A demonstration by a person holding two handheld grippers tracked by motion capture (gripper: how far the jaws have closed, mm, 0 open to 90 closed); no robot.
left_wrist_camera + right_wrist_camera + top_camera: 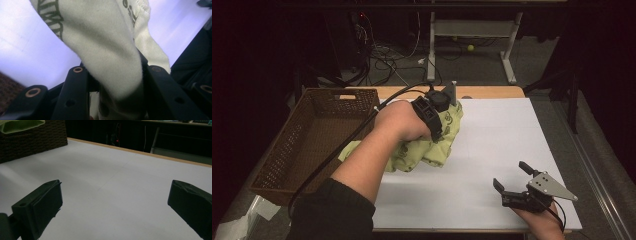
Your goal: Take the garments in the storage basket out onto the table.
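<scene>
Beside the basket point(314, 137): green cloth point(439, 145) bunched on the white table point(492, 150).
Left gripper point(443, 100): jaws clamped on a fold of the cloth point(105, 57).
Right gripper point(512, 179): jaws wide, nothing between, well apart from the cloth.

basket point(314, 142) blocks left, white mat point(502, 145) open

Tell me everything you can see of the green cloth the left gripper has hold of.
The cloth is a soft, pale yellow-green knit fabric with dark printed markings and a stitched hem. It lies crumpled on the white table, beside the brown basket, one end trailing toward it. The left gripper has a thick fold bunched between its jaws, and the person's hand rests over it.
</scene>
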